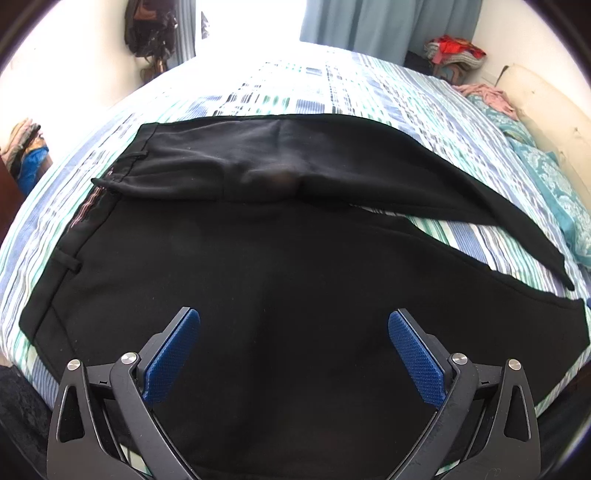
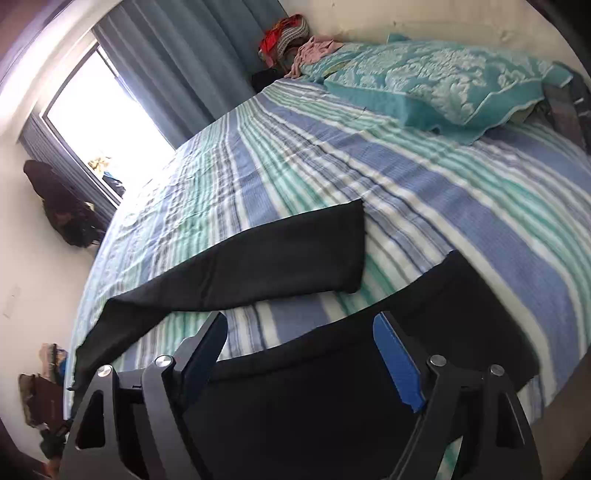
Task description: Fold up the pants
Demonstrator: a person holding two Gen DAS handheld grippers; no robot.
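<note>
Black pants [image 1: 266, 258] lie spread flat on the striped bedspread [image 1: 332, 92], waistband at the left, both legs running to the right and splitting apart. My left gripper [image 1: 293, 317] is open and empty above the near leg's thigh area. In the right wrist view the far leg [image 2: 280, 254] ends in a cuff mid-bed, and the near leg [image 2: 369, 369] lies under my right gripper [image 2: 299, 321], which is open and empty just above its upper edge.
Teal patterned pillows [image 2: 443, 81] lie at the head of the bed. A pile of clothes [image 2: 288, 33] sits in the corner by the curtain. A bright window [image 2: 99, 122] and a dark hanging bag [image 2: 62, 206] are on the far wall.
</note>
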